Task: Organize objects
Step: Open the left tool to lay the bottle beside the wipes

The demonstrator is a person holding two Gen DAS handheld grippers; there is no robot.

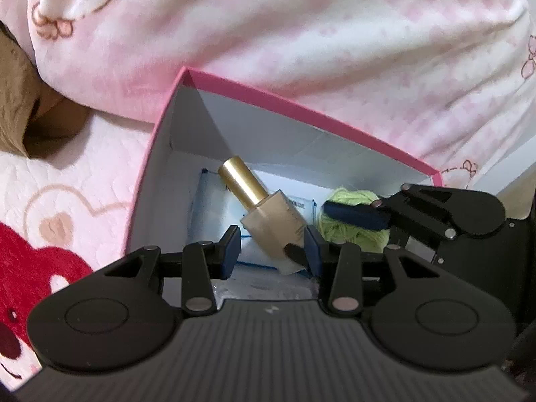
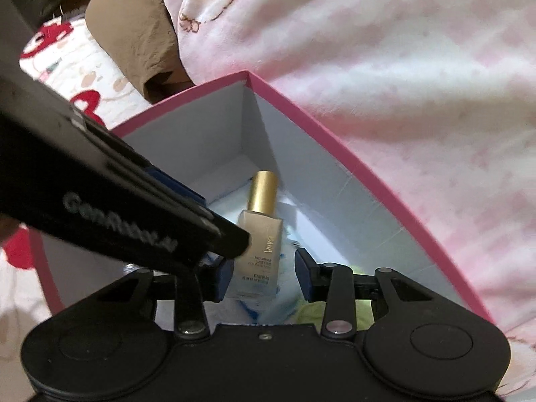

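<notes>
Right wrist view: foundation bottle (image 2: 259, 244) pointing 12 o'clock inside pink box (image 2: 318, 167), straddled by released right tongs (image 2: 264, 278), apparently for stowing; left tongs' (image 1: 273, 251) grip unclear.

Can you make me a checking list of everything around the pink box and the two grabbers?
Surface: soft pink bedding with bear prints, uneven.
Job's things: pink box is open and white inside. A gold-capped bottle lies tilted in it on white-and-blue packets. A green yarn ball sits beside the bottle.
Clutter: brown cloth beyond the box.
Grippers: left gripper is in the box with the bottle between its fingers; whether it grips cannot be told. Right gripper is in the box too, jaws apart, with a gap showing beside the bottle.
Cables: nothing seen.
Surroundings: pink blanket bunched up behind the box.
</notes>
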